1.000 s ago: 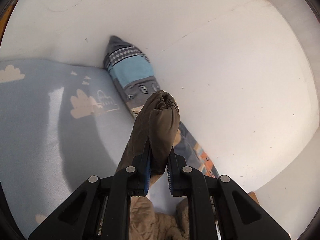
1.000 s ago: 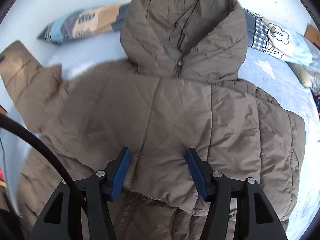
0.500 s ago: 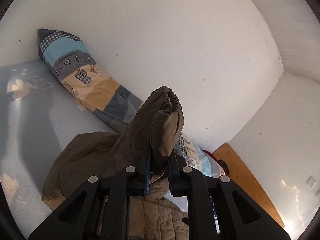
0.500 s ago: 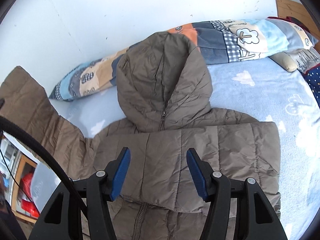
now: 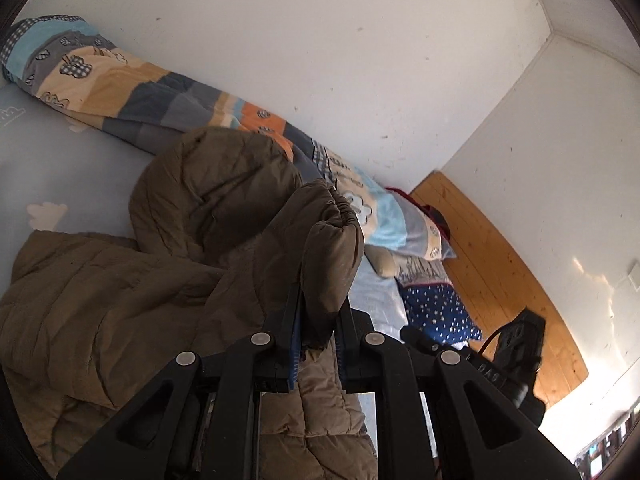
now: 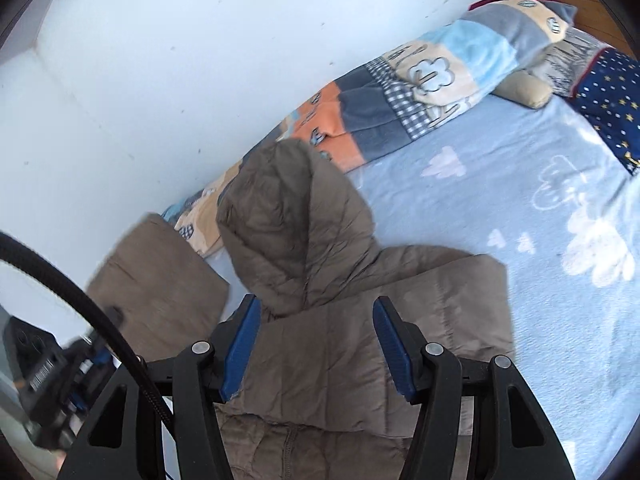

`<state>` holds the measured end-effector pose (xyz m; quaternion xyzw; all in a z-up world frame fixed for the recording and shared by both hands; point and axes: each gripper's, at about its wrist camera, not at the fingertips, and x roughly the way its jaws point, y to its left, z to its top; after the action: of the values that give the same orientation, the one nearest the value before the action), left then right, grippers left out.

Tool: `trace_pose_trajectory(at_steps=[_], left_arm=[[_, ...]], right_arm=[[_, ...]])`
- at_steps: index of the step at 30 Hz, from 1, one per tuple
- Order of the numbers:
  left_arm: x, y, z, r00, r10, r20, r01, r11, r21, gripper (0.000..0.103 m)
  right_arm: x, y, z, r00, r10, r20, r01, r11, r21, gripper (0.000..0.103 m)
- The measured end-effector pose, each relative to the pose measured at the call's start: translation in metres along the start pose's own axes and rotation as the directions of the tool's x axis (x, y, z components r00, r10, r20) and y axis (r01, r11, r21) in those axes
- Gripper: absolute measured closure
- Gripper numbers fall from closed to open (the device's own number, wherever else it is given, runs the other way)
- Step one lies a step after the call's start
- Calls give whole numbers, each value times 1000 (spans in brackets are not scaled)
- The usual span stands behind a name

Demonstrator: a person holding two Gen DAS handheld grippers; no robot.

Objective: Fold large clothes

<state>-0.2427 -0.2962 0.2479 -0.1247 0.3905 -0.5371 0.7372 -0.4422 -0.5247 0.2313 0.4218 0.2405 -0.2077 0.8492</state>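
- The left gripper [image 5: 316,330] is sitting low in the centre of the left wrist view, its jaws clamping the elastic-cuffed sleeve [image 5: 334,248] of a brown puffer jacket [image 5: 100,284], and the sleeve is standing up out of them.
- The right gripper [image 6: 316,344] is hanging low in the centre of the right wrist view with its blue-padded jaws spread apart and gripping nothing, the jacket's shoulder area showing between them.
- The jacket is lying across the light blue, cloud-printed bed sheet [image 6: 520,184], filling the lower middle of the right view, with its hood [image 6: 288,224] pointing toward the wall.
- In the right view the raised sleeve is showing at centre left, beside the hood.
- A long patchwork bolster [image 5: 132,92] is running along the white wall [image 5: 320,40] just behind the hood.
- A navy star-patterned pillow [image 6: 612,108] is resting at the right edge of the right view, near a wooden headboard [image 5: 500,256].
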Motion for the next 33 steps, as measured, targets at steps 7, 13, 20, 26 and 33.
trace_pose_trajectory(at_steps=[7, 13, 20, 26, 33], left_arm=[[97, -2, -78, 975, 98, -200, -83, 993, 79, 89], [118, 12, -109, 934, 134, -332, -102, 988, 113, 69], [27, 21, -76, 969, 98, -228, -73, 991, 114, 34], [-32, 92, -48, 951, 189, -242, -187, 982, 31, 34], [-70, 210, -55, 966, 173, -195, -226, 927, -299, 34]], right_arm=[[-9, -33, 4, 999, -43, -30, 45, 998, 45, 40], [4, -50, 1, 994, -54, -90, 62, 995, 80, 39], [35, -54, -13, 981, -43, -190, 65, 992, 112, 36], [61, -56, -31, 960, -41, -276, 82, 987, 138, 34], [91, -56, -57, 938, -10, -348, 72, 984, 166, 34]])
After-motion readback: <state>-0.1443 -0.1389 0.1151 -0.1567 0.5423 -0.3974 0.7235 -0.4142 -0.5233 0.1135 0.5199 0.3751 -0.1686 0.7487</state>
